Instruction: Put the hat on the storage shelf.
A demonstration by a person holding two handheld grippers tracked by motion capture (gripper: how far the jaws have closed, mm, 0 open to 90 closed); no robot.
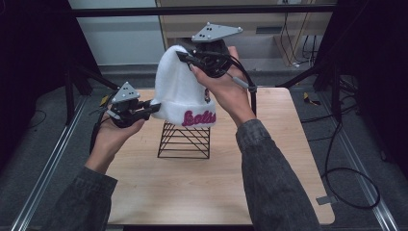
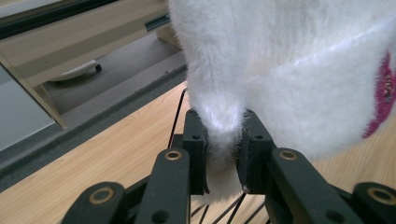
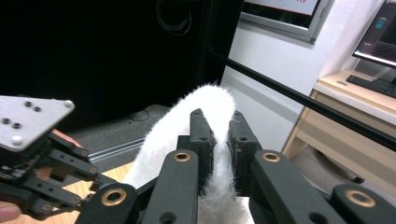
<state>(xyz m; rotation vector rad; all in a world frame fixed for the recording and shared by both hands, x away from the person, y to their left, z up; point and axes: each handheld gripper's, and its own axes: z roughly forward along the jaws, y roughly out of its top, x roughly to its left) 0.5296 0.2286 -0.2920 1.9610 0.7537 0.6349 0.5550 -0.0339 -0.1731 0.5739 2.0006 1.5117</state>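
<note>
I am gripping one white fuzzy beanie [image 1: 179, 89] with both tools: my left gripper [image 1: 153, 108] is clamping its jaws on the cuff edge, and my right gripper [image 1: 185, 57] is pinching the crown. The beanie is sitting over one black wire stand [image 1: 184, 140] on the wooden counter [image 1: 192, 187].

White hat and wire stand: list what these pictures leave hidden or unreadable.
- High view: the pink lettering on the white hat is cut short by the right hand.
- High view: the wire stand has its top under the hat.
- Left gripper view: the left gripper jaws cover the pinched hem.
</note>
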